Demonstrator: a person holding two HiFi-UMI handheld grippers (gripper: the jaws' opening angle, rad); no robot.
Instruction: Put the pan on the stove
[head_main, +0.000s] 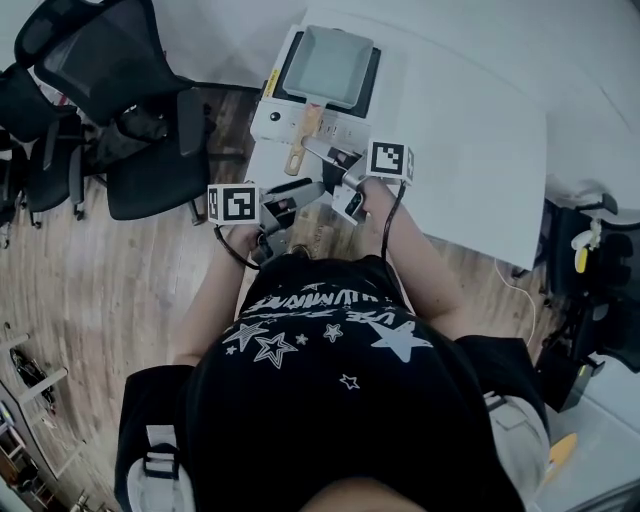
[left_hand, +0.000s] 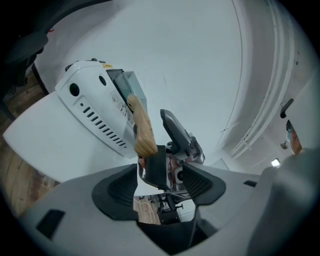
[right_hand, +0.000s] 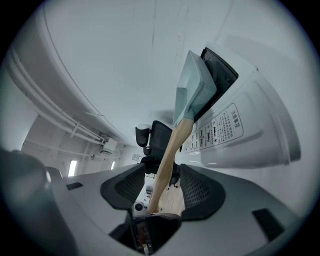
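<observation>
Wood floor (head_main: 100, 280) on the left of the head view, w/ black office chairs (head_main: 120, 100) at upper left. A white table (head_main: 470, 130) filled the upper right. A person in a black star-print shirt (head_main: 330, 380) took up the bottom centre.

The white portable stove (head_main: 275, 115) sat at top centre on the table's near-left corner. The square grey pan (head_main: 330, 65) lay flat on the stove's burner area. Its wooden handle (head_main: 300, 140) stuck out past the stove's front, toward the frame centre.

R gripper (head_main: 325, 152) was just right of the handle. In the right gripper view its jaws stood wide apart w/ the handle (right_hand: 172, 150) running up between them. A gap showed on both sides, so the pads weren't pressing on it. The pan (right_hand: 195, 90) and stove (right_hand: 250, 135) were in the upper right there.

L gripper (head_main: 300, 190) was just below the handle's end, left of centre. In the left gripper view its jaws were also wide apart and held nothing. The R gripper's black jaw showed in the gap, beyond the pads. The handle end (left_hand: 141, 125) was just above that, w/ the stove (left_hand: 85, 115) at centre left.
</observation>
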